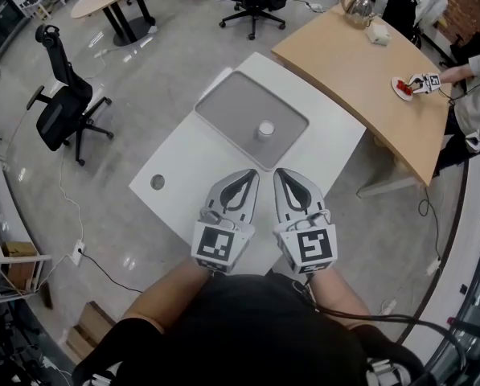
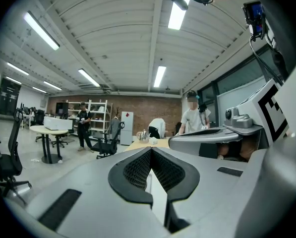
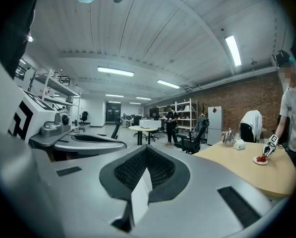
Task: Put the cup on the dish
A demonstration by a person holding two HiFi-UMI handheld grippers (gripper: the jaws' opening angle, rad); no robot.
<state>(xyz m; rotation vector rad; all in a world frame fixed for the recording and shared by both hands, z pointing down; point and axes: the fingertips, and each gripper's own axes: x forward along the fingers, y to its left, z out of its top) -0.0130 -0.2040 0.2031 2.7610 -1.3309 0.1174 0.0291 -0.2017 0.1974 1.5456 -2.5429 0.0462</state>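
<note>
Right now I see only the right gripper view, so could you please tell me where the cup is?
Observer: The cup stands upright on the grey tray, on the white table.
Operator: Thank you. Is the left tool holding anything?
Observer: No. The left tool has its jaws together, with nothing between them.
Operator: Does anything else lie on that table?
Observer: Yes, a small round grey disc lies left of the tray, apart from it.

Cup (image 1: 265,129) stands, apparently, on tray (image 1: 223,107) atop table (image 1: 175,167).
</note>
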